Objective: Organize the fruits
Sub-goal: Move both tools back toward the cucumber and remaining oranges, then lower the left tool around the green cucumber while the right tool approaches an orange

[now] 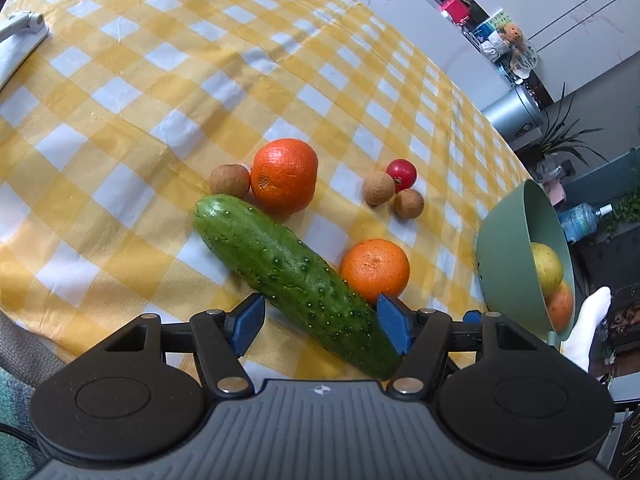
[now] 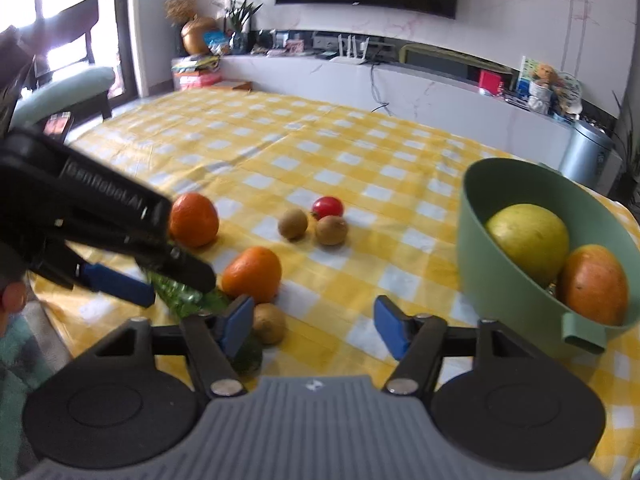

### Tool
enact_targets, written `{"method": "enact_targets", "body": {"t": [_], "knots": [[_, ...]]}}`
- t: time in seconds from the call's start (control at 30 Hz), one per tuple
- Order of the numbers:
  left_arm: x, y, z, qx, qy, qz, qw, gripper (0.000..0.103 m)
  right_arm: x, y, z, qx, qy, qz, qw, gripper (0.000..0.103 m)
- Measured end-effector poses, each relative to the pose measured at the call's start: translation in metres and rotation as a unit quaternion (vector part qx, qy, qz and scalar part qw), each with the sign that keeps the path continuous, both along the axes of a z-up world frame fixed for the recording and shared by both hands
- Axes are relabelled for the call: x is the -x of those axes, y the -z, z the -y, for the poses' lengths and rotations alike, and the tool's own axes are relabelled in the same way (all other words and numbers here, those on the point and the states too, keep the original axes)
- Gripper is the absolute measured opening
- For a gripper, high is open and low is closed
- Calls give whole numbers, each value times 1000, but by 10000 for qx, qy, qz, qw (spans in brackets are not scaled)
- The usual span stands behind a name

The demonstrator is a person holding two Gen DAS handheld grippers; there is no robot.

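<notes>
- Your left gripper (image 1: 320, 326) straddles the near end of the long bumpy green cucumber (image 1: 292, 280). Right blue pad touches the skin, left pad stands clear: not yet clamped.
- Your right gripper (image 2: 314, 326) hangs released over bare yellow-and-white checked tablecloth (image 2: 360, 152), nothing between its jaws; a small brown round fruit (image 2: 270, 323) lies just beside its left pad.
- Nearer orange (image 1: 375, 267) touches the cucumber, so lifting may roll it.
- Green plastic bowl (image 2: 492, 268), holding two fruits, sits near the table's right edge.
- Far cloth lies open.

Bright daylight, window glare, fisheye-warped edges
</notes>
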State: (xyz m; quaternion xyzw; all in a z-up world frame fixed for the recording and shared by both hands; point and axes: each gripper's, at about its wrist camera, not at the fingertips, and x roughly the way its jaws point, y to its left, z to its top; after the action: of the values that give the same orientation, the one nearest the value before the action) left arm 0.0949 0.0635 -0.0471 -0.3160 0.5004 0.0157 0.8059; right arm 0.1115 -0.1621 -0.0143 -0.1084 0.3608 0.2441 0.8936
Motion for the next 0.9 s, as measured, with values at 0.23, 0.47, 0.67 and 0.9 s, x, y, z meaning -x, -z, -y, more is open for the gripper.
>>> {"method": "enact_targets", "body": {"t": [0.23, 0.47, 0.67, 0.9], "knots": [[-1, 4, 0, 42, -399, -58, 9992, 75, -8, -1, -1, -329, -13, -48, 9994, 58], [-2, 5, 0, 17, -450, -89, 9989, 73, -17, 7, -13, -621, -194, -187, 9977, 54], [-1, 4, -5, -62, -536, -118, 9985, 73, -33, 14, -12, -1102, -89, -495, 9926, 54], [-1, 6, -12, 61, -618, -132, 9980, 72, -49, 24, -8, -1674, 47, -1023, 9805, 50]]}}
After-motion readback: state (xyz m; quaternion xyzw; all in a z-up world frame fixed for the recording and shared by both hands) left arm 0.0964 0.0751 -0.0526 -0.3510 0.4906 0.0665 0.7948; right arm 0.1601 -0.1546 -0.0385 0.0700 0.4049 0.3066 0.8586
